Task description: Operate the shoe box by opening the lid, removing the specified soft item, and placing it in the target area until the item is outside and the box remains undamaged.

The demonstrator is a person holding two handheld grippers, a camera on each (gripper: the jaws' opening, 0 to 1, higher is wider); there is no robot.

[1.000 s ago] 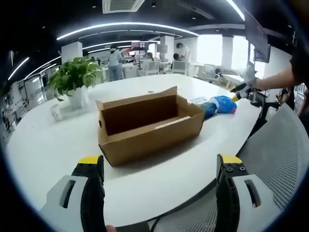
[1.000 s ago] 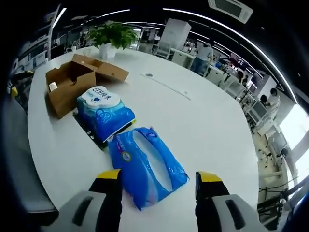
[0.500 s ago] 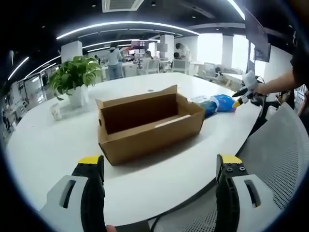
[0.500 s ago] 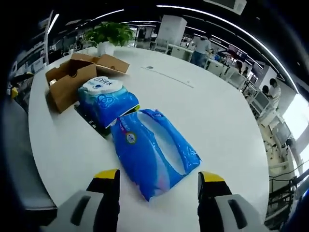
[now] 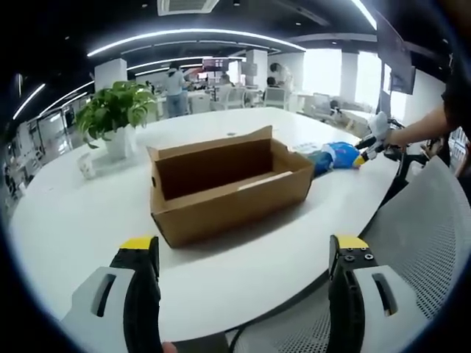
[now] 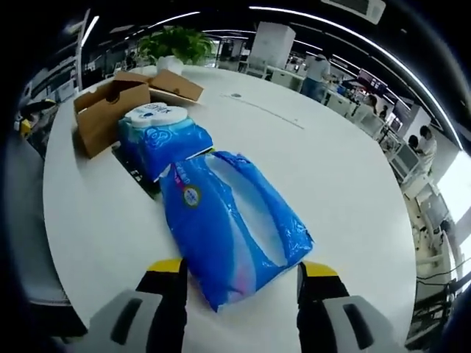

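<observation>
The open brown cardboard shoe box (image 5: 224, 187) sits on the round white table (image 5: 66, 220), its lid flap raised at the far side; in the left gripper view the left hand-held gripper (image 5: 243, 254) hovers before it, jaws wide apart and holding nothing; a potted green plant (image 5: 114, 118) stands beyond the box. In the right gripper view the soft blue plastic pack (image 6: 232, 224) lies outside the box on the table, touching a second blue wrapped pack with a white label (image 6: 162, 140); the right hand-held gripper (image 6: 239, 272) stands just before the soft pack, jaws spread either side of its near end, gripping nothing; the shoe box (image 6: 107, 114) lies farther off.
</observation>
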